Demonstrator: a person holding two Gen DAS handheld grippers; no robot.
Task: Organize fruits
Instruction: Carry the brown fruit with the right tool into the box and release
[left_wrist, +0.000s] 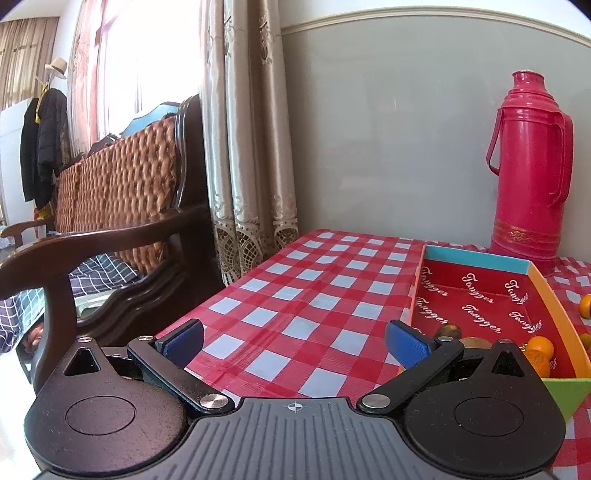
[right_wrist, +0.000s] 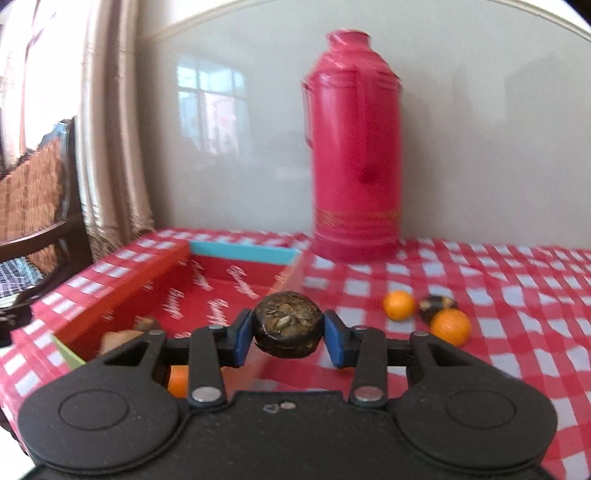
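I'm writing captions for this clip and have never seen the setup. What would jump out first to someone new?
The tall pink thermos stands at the back of the red-checked tablecloth, against the wall. The right gripper is shut on a dark wrinkled fruit near the red box. Two oranges and another dark fruit lie loose on the cloth to its right; the left gripper hangs open.

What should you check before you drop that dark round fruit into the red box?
1. Grip: right gripper pinches the dark fruit on both sides: ok.
2. Fruit over the red box: it seems near the box's right wall, cannot tell.
3. Room in the box: bare red floor shows: ok.
4. Left gripper out of the way, open over the tablecloth: ok.
5. Fruit left outside: two oranges on the cloth: not ok.
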